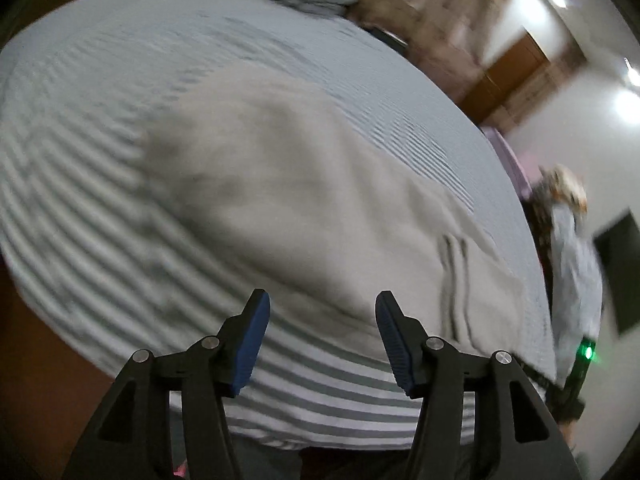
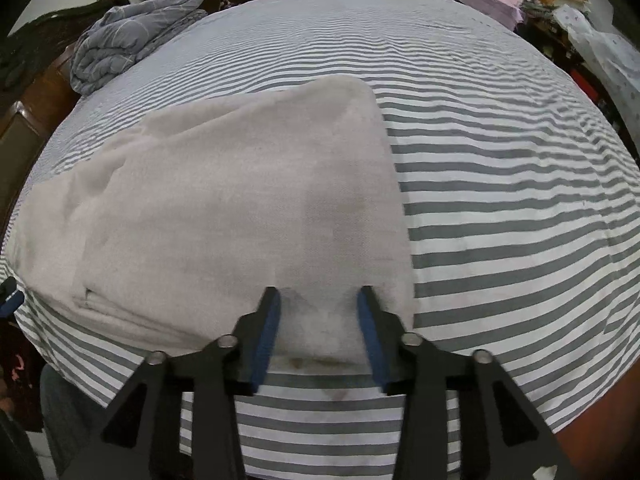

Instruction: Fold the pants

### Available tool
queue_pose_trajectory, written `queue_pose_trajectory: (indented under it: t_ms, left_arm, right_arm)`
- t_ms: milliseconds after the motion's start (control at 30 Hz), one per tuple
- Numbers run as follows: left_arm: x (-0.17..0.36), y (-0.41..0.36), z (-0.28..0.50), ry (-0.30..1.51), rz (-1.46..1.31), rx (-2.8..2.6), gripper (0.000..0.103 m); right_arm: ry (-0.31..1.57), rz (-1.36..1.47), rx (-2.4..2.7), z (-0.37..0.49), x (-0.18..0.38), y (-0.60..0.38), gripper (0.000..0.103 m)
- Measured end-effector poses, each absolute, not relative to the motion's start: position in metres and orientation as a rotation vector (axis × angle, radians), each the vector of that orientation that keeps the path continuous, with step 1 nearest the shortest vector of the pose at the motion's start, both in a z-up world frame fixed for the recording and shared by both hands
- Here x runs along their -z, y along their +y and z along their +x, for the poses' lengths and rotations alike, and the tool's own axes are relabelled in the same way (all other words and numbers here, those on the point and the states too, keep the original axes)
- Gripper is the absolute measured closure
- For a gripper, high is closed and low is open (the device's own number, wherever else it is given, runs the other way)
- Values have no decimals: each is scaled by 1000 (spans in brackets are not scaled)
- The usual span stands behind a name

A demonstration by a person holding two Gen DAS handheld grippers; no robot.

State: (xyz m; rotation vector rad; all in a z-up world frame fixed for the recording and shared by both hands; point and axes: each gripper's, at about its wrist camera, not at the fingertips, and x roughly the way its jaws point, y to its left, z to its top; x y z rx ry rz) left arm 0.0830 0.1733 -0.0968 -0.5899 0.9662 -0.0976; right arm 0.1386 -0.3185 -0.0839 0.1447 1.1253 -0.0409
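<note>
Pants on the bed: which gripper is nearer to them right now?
Right. The right gripper sits over the pants at their near edge; the left gripper hovers open just off their edge.

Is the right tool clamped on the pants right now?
Apart. The right wrist view shows the right tool with its blue pads spread, the pale pants lying flat between them on the striped bed, unpinched.

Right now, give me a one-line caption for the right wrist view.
Open right gripper poised over the near edge of folded beige pants on a striped bedsheet.
</note>
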Motion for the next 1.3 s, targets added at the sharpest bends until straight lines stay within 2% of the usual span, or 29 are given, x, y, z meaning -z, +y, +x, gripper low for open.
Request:
queue_pose_trajectory:
  t_ms: [267, 367, 600, 1000, 1300]
  left_arm:
    - [112, 231, 72, 960, -760, 66, 45]
    - [120, 241, 78, 959, -867, 80, 45]
    - [130, 247, 101, 925, -1029, 117, 45]
    - [156, 268, 120, 929, -1087, 110, 45]
    - [162, 269, 141, 894, -1100, 118, 45]
  right_arm:
    - [1057, 147, 63, 129, 59, -298, 47]
    - [1026, 143, 50, 122, 48, -286, 45]
    - [1011, 235, -14, 115, 35, -268, 43]
    - [1034, 163, -10, 121, 46, -246, 43]
    - [1054, 214, -10, 123, 58, -246, 43]
